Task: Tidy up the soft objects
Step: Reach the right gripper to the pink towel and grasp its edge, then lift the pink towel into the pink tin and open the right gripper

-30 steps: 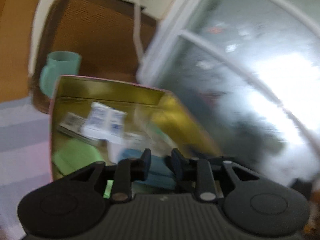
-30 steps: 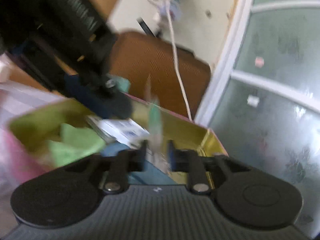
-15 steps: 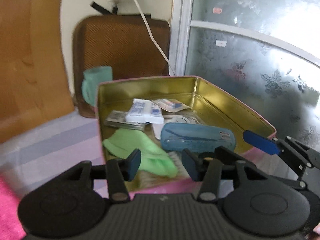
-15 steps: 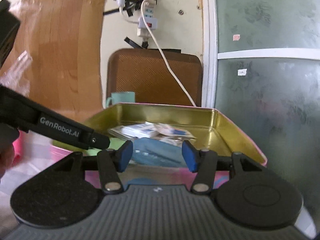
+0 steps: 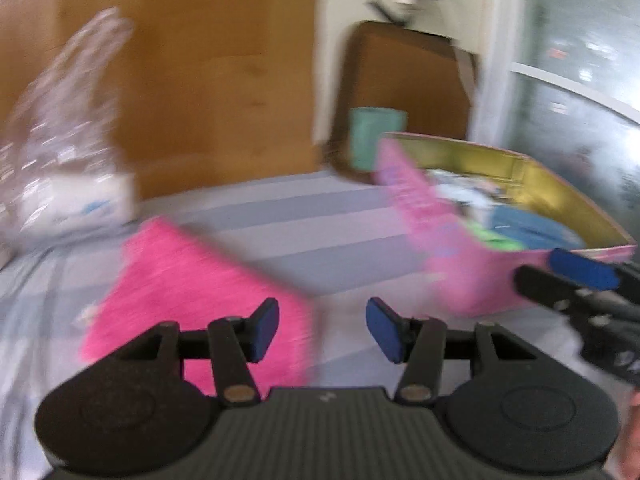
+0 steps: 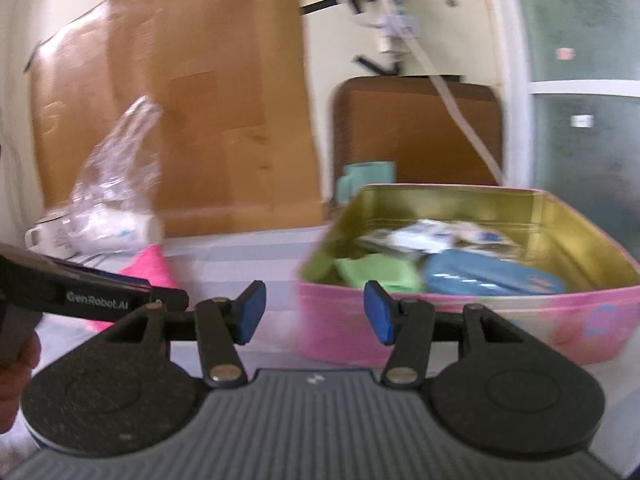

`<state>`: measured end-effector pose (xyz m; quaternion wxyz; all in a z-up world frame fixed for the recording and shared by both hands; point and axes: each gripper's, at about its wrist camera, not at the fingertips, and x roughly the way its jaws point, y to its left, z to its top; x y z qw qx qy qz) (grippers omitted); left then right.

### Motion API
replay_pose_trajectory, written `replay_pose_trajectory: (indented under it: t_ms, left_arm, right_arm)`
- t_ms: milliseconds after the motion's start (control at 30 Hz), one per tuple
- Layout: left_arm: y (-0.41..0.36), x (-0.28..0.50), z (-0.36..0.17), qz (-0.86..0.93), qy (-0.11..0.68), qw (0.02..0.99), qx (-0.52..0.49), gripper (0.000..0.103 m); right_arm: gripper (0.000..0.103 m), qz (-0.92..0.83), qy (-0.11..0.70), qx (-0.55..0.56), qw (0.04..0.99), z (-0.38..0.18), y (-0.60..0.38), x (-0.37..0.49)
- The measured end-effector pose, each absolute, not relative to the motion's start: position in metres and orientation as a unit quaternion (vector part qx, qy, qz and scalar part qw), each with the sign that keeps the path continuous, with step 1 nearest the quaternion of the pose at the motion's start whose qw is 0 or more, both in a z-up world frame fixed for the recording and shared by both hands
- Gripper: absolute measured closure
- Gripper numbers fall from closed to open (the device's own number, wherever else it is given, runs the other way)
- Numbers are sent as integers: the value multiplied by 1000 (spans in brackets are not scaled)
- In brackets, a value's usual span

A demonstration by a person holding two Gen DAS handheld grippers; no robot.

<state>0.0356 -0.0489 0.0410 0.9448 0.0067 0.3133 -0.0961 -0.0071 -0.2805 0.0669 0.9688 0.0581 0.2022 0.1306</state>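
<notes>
Plastic wrap [image 5: 60, 128] stood at far left, clear of the work. Lower left, the pink fuzzy cloth [image 5: 192, 292] lay flat on the striped table [image 5: 320, 216], likely the next pick: the left gripper [image 5: 322, 328] was opening, empty, just above its near edge. Open table separated cloth from the pink tin [image 6: 460, 320] at right, already holding a green cloth [image 6: 376, 272]. The right gripper [image 6: 312, 312] hung spread, empty.

Striped cloth [image 5: 304, 216] carries pink towel [image 5: 192, 292], tin [image 6: 472, 320], bag [image 6: 116, 184].

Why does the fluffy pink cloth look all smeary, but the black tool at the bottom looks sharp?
Left wrist view: the fluffy pink cloth and pink tin box smear because the camera is moving; the left tool rides with it, staying sharp. Right wrist view: milder blur, edges bent by the fisheye lens.
</notes>
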Motion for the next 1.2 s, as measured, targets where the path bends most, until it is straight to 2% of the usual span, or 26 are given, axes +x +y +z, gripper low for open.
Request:
replay_pose_trajectory:
  t_ms: [300, 367, 433, 467, 500, 533, 567, 600, 633, 867, 1067, 1133, 1167, 1200]
  left_arm:
    - [81, 17, 2, 52, 306, 948, -63, 51]
    - [92, 12, 3, 42, 295, 950, -98, 49]
    - [89, 14, 5, 47, 291, 950, -99, 49]
    - [86, 13, 6, 45, 288, 952, -95, 49]
    - [85, 11, 6, 42, 286, 953, -90, 49]
    - [82, 11, 7, 40, 285, 954, -84, 49]
    - [82, 12, 6, 38, 284, 954, -83, 49]
    - [84, 13, 5, 37, 285, 954, -84, 49]
    - [85, 13, 6, 38, 285, 954, -88, 49]
    - [90, 9, 5, 9, 278, 954, -107, 49]
    - [35, -2, 11, -122, 318, 930, -135, 47]
    - [-1, -5, 13, -163, 336, 921, -112, 38]
    - [-18, -5, 14, -177, 347, 915, -102, 28]
    - [-32, -5, 14, -185, 358, 911, -93, 20]
  right_arm:
    - [45, 250, 259, 19, 933, 55, -187, 4]
    - [41, 267, 271, -5, 925, 48, -166, 14]
    - [31, 273, 282, -23, 920, 44, -146, 30]
    - [30, 274, 288, -25, 917, 43, -139, 39]
    - [32, 272, 291, -25, 917, 43, -132, 49]
    - [41, 269, 292, -26, 917, 42, -126, 58]
    - [56, 270, 293, -28, 917, 40, -121, 65]
    - [82, 272, 300, -30, 914, 38, -116, 72]
    - [93, 271, 312, -29, 910, 34, -113, 77]
    - [93, 275, 264, 10, 924, 60, -156, 25]
    - [93, 252, 241, -17, 937, 54, -227, -56]
    - [88, 248, 255, -6, 935, 46, -247, -70]
    - [87, 249, 263, -3, 932, 42, -252, -71]
    - [81, 254, 271, 0, 928, 37, -257, -73]
